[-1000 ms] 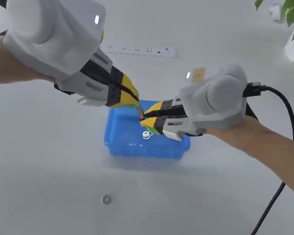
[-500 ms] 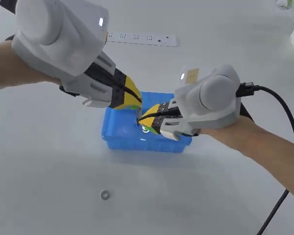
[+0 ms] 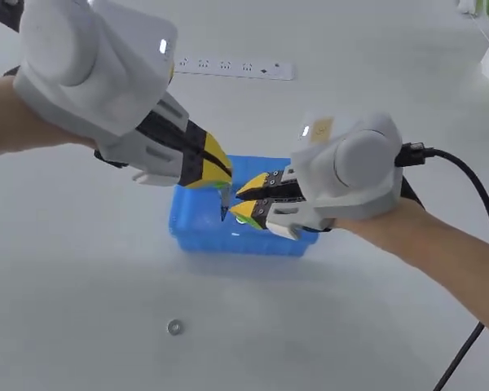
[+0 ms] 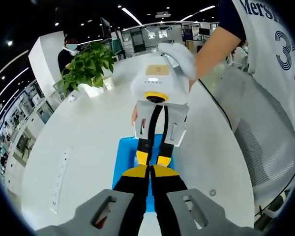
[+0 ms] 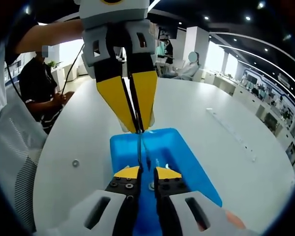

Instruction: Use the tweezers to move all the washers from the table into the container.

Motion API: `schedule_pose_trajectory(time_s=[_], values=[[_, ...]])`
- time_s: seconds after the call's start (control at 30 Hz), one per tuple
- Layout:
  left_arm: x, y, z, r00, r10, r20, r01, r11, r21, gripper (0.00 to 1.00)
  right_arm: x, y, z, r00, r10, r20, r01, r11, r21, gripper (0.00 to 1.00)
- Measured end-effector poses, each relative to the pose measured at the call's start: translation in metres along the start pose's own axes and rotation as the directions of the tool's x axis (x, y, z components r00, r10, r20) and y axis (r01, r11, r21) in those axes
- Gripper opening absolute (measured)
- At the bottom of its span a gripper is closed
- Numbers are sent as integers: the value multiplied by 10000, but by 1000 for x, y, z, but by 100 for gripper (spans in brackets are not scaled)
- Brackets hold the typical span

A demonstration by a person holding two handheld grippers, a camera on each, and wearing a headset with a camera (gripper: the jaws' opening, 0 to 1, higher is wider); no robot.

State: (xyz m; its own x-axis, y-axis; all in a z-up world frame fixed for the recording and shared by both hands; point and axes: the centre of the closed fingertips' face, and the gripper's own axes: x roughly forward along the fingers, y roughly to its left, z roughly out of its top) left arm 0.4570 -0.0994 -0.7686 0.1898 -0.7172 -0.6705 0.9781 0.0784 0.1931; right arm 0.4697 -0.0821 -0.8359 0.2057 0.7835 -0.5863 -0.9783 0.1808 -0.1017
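The left gripper [image 3: 220, 175] reaches in from the upper left of the head view. Its yellow-tipped jaws are pressed together on the tweezers [image 3: 224, 199], which hang from them into the blue container [image 3: 228, 243]. In the right gripper view the left gripper [image 5: 136, 129] comes down from the top, and the thin tweezers [image 5: 140, 147] run from its clamped tips toward the container [image 5: 187, 162] floor. They end just ahead of the right gripper [image 5: 147, 173].

The right gripper [image 3: 246, 202] comes in from the right, low over the container and tip to tip with the left one. Its jaws stand a little apart – a narrow gap, with nothing seen held between them. The left gripper view looks past the left gripper [image 4: 150, 172] at the right gripper [image 4: 153, 158], which faces it over the container [image 4: 124, 162].

One washer [image 3: 175, 327] lies flat on the white table [image 3: 81, 269], well apart from the container on the person's side. It also shows in the gripper views [image 5: 75, 162] [image 4: 212, 192]. A power strip [image 3: 228, 67] lies beyond the container, and a black cable [image 3: 473, 195] trails from the right gripper.
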Motion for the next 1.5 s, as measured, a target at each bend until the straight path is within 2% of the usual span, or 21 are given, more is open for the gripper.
schedule_pose_trajectory(time_s=[0.07, 0.37, 0.47, 0.57, 0.7, 0.97, 1.17, 1.37, 1.5], values=[[-4, 1, 2, 10000, 58, -21, -58, 10000, 50, 5, -1, 2, 5, 10000, -32, 71, 32, 9999, -96, 13], [-31, -11, 34, 9992, 262, 298, -280, 9977, 609, 5, -10, 11, 37, 9980, -117, 623, 151, 9984, -540, 16], [-41, -16, 35, 9990, 335, 297, -356, 9965, 754, 5, -14, 19, 48, 9969, -74, 777, 132, 9971, -745, 16], [-51, -26, 37, 9990, 398, 202, -414, 9954, 859, 5, -17, 29, 54, 9965, -4, 839, 85, 9954, -952, 16], [-62, -40, 36, 9989, 475, 54, -478, 9949, 892, 5, -20, 44, 61, 9957, 187, 903, -82, 9933, -1154, 15], [-78, -72, 33, 9974, 619, 360, -632, 9973, 378, 5, -20, 80, 70, 9934, 598, 981, -472, 9909, -1258, 15], [-82, -95, 21, 9944, 755, 739, -713, 9958, -582, 5, -12, 108, 66, 9899, 1043, 963, -937, 9897, -1087, 15], [-79, -113, 14, 9943, 727, 775, -642, 9922, -1068, 5, -2, 131, 57, 9868, 1450, 721, -1374, 9853, -1015, 15], [-80, -119, 6, 9937, 684, 888, -566, 9900, -1295, 5, 2, 140, 52, 9840, 1672, 624, -1611, 9826, -926, 15]])
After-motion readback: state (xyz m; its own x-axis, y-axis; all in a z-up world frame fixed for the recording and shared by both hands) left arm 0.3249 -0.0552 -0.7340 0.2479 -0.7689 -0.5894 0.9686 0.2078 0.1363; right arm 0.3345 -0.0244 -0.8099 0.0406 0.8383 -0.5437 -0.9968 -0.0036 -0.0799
